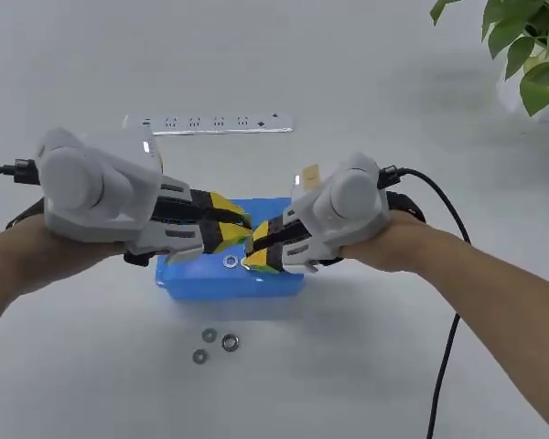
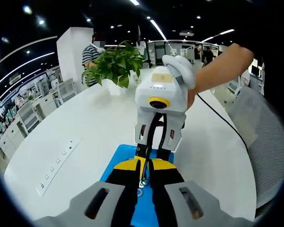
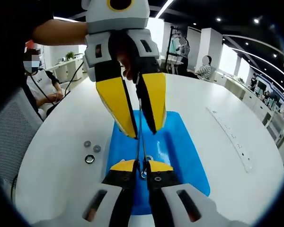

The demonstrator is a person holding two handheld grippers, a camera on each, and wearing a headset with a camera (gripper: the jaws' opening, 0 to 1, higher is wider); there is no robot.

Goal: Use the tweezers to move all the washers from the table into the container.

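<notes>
Currently thin tweezers (image 3: 140, 137) above blue container (image 1: 210, 279); three silver ring washers (image 1: 230, 342) beside.

Head view from above, 2 gripper views low, facing each other, all sharing a blue plastic container (image 1: 221, 285)

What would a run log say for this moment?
left gripper: grips tweezers | right gripper: grips tweezers | tweezers: over blue container, washer at tip | table: three washers
</notes>
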